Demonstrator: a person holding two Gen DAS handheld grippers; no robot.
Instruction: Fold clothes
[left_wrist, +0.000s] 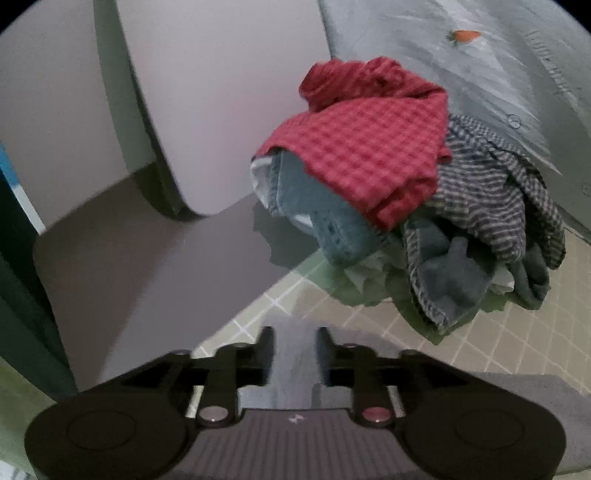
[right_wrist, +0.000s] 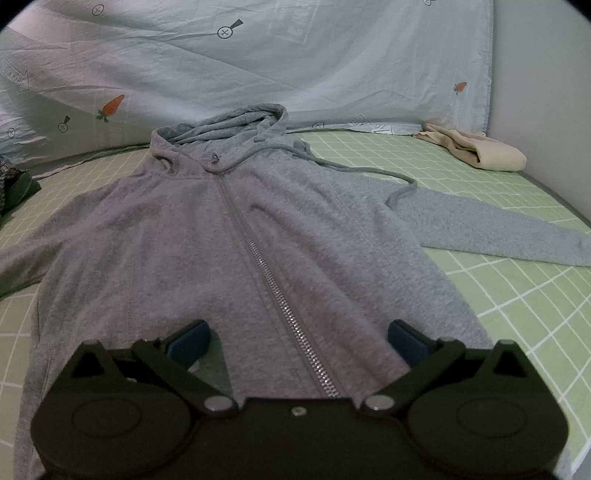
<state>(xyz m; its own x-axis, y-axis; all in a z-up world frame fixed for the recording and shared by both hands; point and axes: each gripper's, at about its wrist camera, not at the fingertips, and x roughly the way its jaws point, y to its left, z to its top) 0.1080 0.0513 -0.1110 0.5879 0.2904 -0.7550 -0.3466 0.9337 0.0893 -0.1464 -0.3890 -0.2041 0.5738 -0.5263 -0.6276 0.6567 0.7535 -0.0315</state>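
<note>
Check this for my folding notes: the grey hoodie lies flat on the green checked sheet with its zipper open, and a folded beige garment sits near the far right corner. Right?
Not quite. The right wrist view shows the grey hoodie zipped shut, its zipper closed up to the hood. The rest stands: it lies flat on the green checked sheet, with the folded beige garment near the far right corner.
</note>
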